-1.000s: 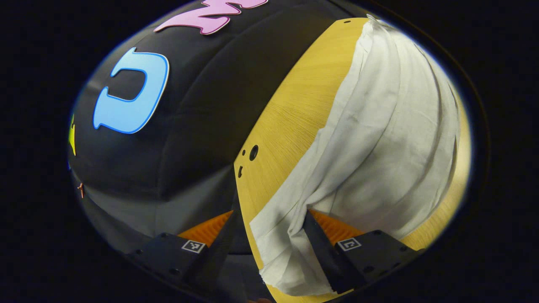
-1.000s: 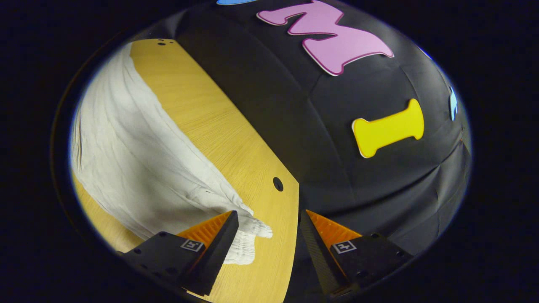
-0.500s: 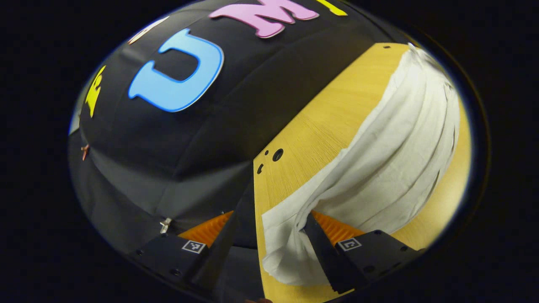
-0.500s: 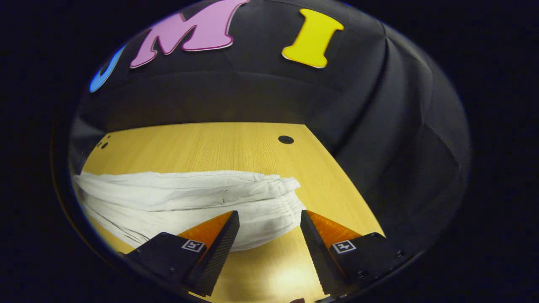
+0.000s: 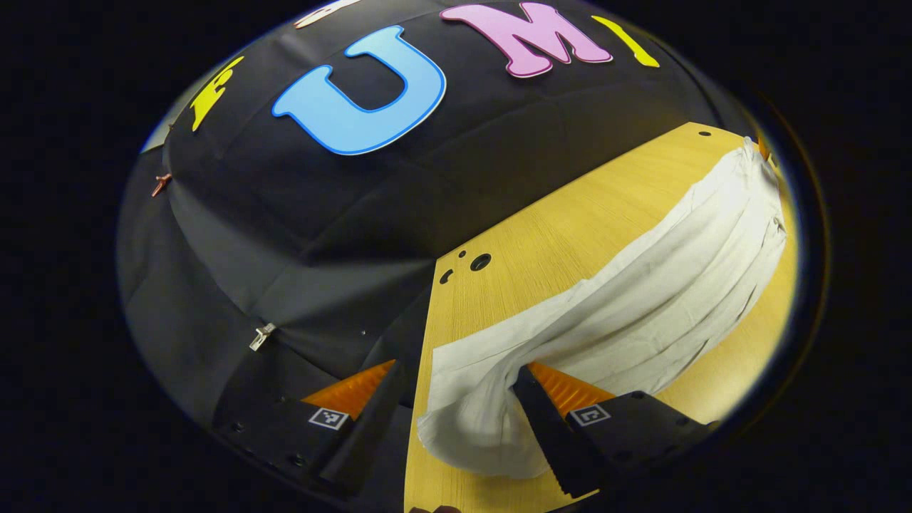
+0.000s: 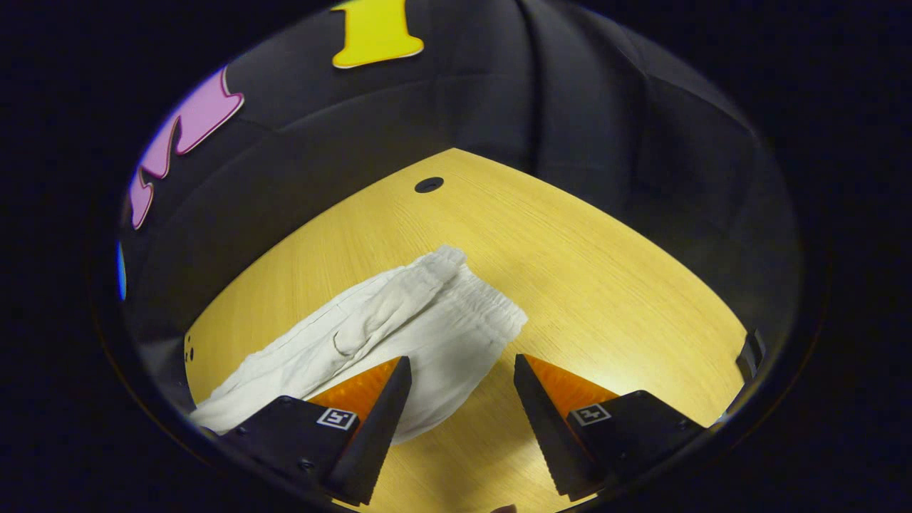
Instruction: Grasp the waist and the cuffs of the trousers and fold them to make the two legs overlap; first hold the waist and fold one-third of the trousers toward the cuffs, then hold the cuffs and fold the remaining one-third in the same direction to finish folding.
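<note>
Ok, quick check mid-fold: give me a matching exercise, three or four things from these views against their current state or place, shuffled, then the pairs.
Things:
1. left tool
2. right tool
3. trousers' gathered waist
4. round hole

States or places:
A. open, above the tabletop near the waist end
B. in the bare wood beyond the trousers
C. open, with cuff-end cloth bunched between its fingers
D. lying on the wood just ahead of the right tool

Pairs: 1-C, 2-A, 3-D, 4-B
</note>
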The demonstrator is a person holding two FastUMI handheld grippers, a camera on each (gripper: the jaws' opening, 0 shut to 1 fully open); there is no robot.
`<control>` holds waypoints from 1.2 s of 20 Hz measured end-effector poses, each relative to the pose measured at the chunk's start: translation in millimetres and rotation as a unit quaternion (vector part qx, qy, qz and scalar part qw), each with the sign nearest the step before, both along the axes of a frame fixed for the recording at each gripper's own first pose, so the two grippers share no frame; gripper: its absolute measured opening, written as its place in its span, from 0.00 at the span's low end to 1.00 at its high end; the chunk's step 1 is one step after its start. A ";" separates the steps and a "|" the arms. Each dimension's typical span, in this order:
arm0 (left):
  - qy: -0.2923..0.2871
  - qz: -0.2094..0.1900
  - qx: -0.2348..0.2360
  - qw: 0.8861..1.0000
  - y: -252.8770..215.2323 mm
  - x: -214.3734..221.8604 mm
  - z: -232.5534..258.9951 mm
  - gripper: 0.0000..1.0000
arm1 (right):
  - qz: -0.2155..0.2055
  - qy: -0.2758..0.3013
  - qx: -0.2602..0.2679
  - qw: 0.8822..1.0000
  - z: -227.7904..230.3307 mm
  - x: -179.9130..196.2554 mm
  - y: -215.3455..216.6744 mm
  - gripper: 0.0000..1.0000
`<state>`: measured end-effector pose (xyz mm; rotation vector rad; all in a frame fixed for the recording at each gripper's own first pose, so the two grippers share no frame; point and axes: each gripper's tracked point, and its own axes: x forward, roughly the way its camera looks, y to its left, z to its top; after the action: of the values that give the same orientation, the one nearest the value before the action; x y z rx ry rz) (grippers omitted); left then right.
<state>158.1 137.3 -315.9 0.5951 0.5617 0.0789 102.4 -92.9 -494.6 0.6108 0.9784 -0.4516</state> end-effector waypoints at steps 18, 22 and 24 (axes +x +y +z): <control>0.086 -0.153 -0.067 0.982 -27.4 5.3 -16.9 0.96 | -0.056 0.036 0.026 0.997 -27.6 11.3 0.2 0.93; 0.060 -0.064 -0.118 0.989 9.5 -4.1 -10.8 0.96 | -0.062 0.059 0.022 0.996 -30.8 17.0 0.3 0.93; 0.049 -0.026 -0.145 0.988 23.6 -14.8 -5.5 0.96 | -0.064 0.072 0.006 0.995 -31.8 12.4 -3.3 0.88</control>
<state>143.2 161.0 -321.4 0.3313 0.6399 -0.0813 114.8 -96.2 -526.4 0.6619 1.0829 -0.6093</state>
